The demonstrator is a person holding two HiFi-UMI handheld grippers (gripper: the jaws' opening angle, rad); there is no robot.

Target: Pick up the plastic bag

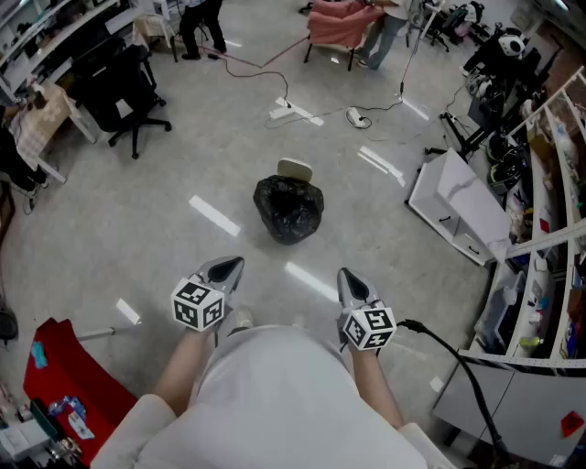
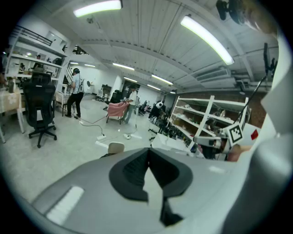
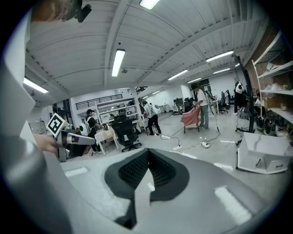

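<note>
both hand-held grippers, left (image 1: 231, 267) and right (image 1: 345, 276), closed, empty, pointing slightly downward.

Plastic bag (image 1: 288, 209): thin black film, glossy, heavily crinkled. Floor (image 1: 165, 183): pale grey, smooth, with a faint sheen and streaks of reflected light. Left hand-held gripper (image 1: 235, 264) and right hand-held gripper (image 1: 344, 274): smooth matt grey plastic shells, black ribbed pads (image 3: 135, 170), marker cubes (image 1: 198, 304) matt white with black print.

one plastic bag (image 1: 289, 209), black — two grippers, the left gripper (image 1: 237, 263) and the right gripper (image 1: 343, 272) — one black office chair (image 1: 124, 87), one pink-draped chair (image 1: 341, 23), one white cabinet (image 1: 455, 207).
</note>
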